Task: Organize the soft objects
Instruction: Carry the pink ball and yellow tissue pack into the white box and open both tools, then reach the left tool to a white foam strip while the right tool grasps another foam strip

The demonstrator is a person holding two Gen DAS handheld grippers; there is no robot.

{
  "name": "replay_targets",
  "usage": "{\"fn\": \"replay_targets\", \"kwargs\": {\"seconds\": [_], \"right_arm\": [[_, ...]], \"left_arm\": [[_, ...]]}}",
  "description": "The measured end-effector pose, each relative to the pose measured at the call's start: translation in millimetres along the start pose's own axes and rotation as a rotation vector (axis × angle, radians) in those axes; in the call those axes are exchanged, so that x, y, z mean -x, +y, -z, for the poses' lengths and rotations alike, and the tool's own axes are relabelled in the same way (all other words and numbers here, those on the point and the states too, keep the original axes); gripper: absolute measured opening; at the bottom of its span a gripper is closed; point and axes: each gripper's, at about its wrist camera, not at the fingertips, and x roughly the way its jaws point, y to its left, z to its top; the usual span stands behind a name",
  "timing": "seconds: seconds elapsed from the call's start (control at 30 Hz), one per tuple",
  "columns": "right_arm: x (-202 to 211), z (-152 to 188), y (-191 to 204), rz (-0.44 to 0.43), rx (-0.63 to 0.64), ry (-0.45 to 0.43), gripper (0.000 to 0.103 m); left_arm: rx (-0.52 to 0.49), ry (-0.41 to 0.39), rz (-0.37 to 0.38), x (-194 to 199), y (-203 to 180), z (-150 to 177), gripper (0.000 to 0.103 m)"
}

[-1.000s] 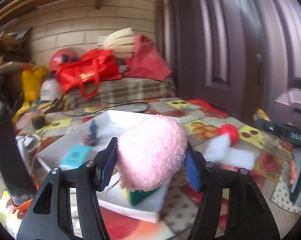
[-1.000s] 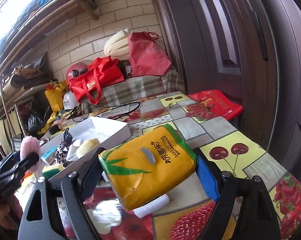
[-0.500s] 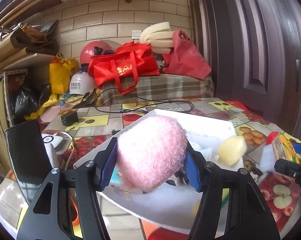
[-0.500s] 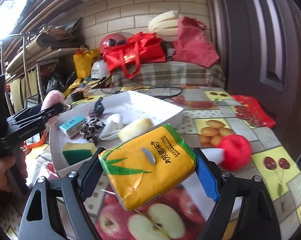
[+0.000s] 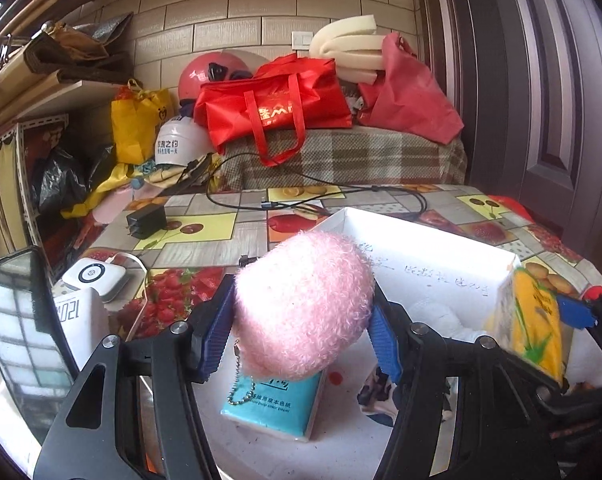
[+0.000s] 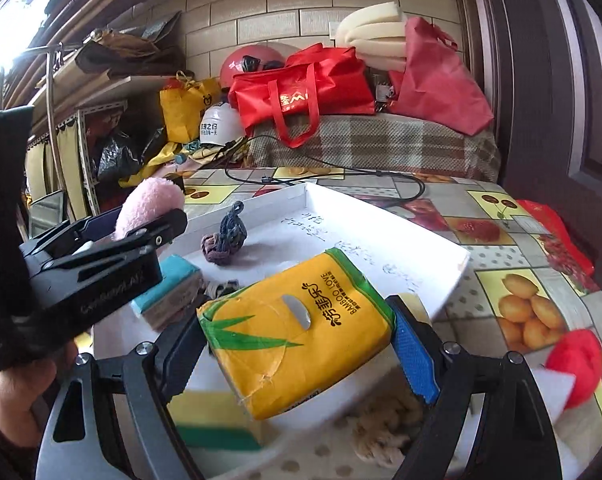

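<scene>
A: What was the room like around the white tray (image 6: 453, 270)?

B: A tan brick wall (image 5: 229, 12) stood behind it, a dark door (image 5: 549, 80) to its right. The tray sat on a fruit-print tablecloth (image 6: 513, 264); beyond it lay a plaid-covered bench (image 5: 341, 156) with a red bag (image 5: 273, 108).

A: And the grippers?

B: The left gripper (image 5: 303, 320) clamped a pink fluffy toy (image 5: 301, 304) over the tray, above a teal tissue pack (image 5: 273, 404). The right gripper (image 6: 297, 340) squeezed a yellow tissue pack (image 6: 297, 332) over the tray's near edge. A red ball (image 6: 573, 364) lay on the cloth, right of the tray.
</scene>
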Motion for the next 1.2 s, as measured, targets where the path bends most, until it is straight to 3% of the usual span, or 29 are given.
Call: {"fn": "replay_targets", "kwargs": {"seconds": [0.2,0.53,0.63,0.73,0.8,0.83,1.2], "right_arm": [[-21,-12,-2,0.077,-0.004,-0.003,0.086],[-20,-15,-5,0.090,-0.019,-0.011,0.087],[-20,-15,-7,0.084,-0.030,-0.013,0.088],[-20,-15,-9,0.078,-0.040,-0.017,0.103],[-18,-15,-11,0.078,-0.049,-0.030,0.103],[-16,-15,-12,0.079,-0.058,-0.038,0.103],[-9,-14,-9,0.101,-0.043,-0.079,0.103]], "left_arm": [[0.050,0.070,-0.004,-19,9,-3,0.062],[0.022,0.049,-0.010,-15,6,-3,0.062],[0.017,0.035,-0.056,-12,4,-3,0.065],[0.024,-0.001,-0.099,-5,5,-3,0.080],[0.048,-0.036,-0.122,1,9,-1,0.098],[0.059,-0.039,-0.127,2,12,-1,0.102],[0.076,-0.062,-0.127,6,13,0,0.103]]}}
